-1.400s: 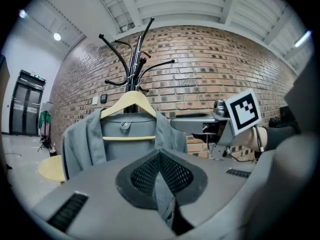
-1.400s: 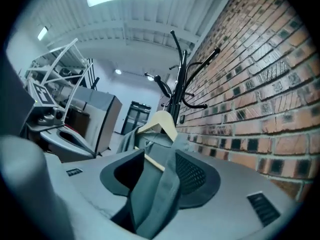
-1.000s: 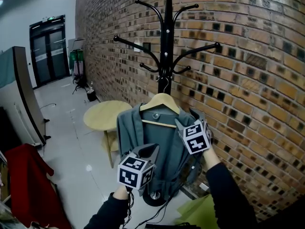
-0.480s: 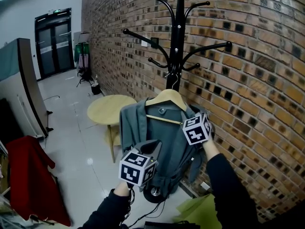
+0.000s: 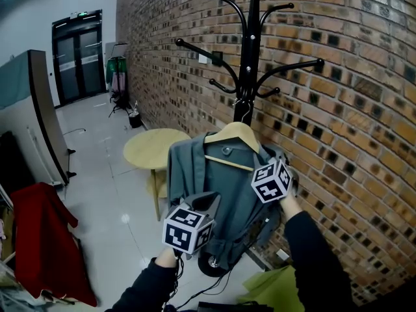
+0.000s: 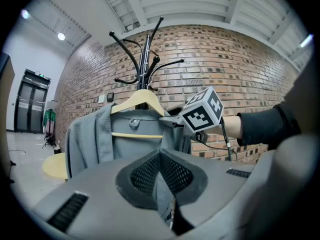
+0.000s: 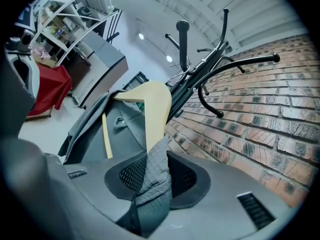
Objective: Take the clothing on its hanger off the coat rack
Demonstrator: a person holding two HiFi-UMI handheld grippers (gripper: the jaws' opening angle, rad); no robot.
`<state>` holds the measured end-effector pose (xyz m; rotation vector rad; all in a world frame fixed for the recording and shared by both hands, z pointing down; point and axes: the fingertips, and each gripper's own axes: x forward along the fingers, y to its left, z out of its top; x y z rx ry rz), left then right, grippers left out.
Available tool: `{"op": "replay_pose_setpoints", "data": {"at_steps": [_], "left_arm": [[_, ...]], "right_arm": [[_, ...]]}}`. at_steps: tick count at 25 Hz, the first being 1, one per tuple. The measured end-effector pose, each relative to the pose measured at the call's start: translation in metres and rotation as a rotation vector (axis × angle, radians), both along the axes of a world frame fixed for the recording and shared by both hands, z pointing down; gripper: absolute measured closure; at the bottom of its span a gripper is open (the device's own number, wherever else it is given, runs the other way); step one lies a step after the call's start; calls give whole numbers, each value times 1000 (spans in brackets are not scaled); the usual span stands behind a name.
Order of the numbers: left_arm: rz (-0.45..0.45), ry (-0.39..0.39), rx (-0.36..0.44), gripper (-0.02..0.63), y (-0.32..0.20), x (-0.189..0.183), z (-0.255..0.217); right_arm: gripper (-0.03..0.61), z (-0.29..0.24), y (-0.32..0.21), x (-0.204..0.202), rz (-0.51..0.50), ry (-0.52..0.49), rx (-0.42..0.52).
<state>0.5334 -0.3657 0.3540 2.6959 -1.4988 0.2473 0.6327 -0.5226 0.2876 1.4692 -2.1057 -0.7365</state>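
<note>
A grey jacket (image 5: pixel 214 194) hangs on a wooden hanger (image 5: pixel 232 134) hooked onto the black coat rack (image 5: pixel 250 44). My left gripper (image 5: pixel 209 201) is at the jacket's lower front. In the left gripper view its pads (image 6: pixel 145 171) pinch a strip of the grey cloth (image 6: pixel 162 196). My right gripper (image 5: pixel 268 158) is at the jacket's right shoulder. Its jaws have just been closing, and in the right gripper view the quilted shoulder cloth (image 7: pixel 152 179) sits squeezed between them, with the hanger's wooden end (image 7: pixel 157 111) just beyond.
A brick wall (image 5: pixel 338 129) runs right behind the rack. A round yellow table (image 5: pixel 155 149) stands left of the jacket. Red cloth (image 5: pixel 39 239) lies at the lower left, a grey partition (image 5: pixel 39 109) stands beyond it, and dark double doors (image 5: pixel 78 54) are far back.
The right gripper's jaws, open beside the jacket's shoulder a second ago, have closed onto it. The left gripper stays low on the jacket. The jacket still hangs on the rack.
</note>
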Motion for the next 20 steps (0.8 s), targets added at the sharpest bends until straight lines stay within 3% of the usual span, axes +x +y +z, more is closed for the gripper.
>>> {"op": "replay_pose_setpoints", "data": {"at_steps": [8,20], "left_arm": [[8,-1,9,621,2,-2,-3],[35,-7,9,621,8,0,-6]], "right_arm": [[488,-1,6,0,-35,-23,-20],[489,-30,22,10,-20,-11,67]]}}
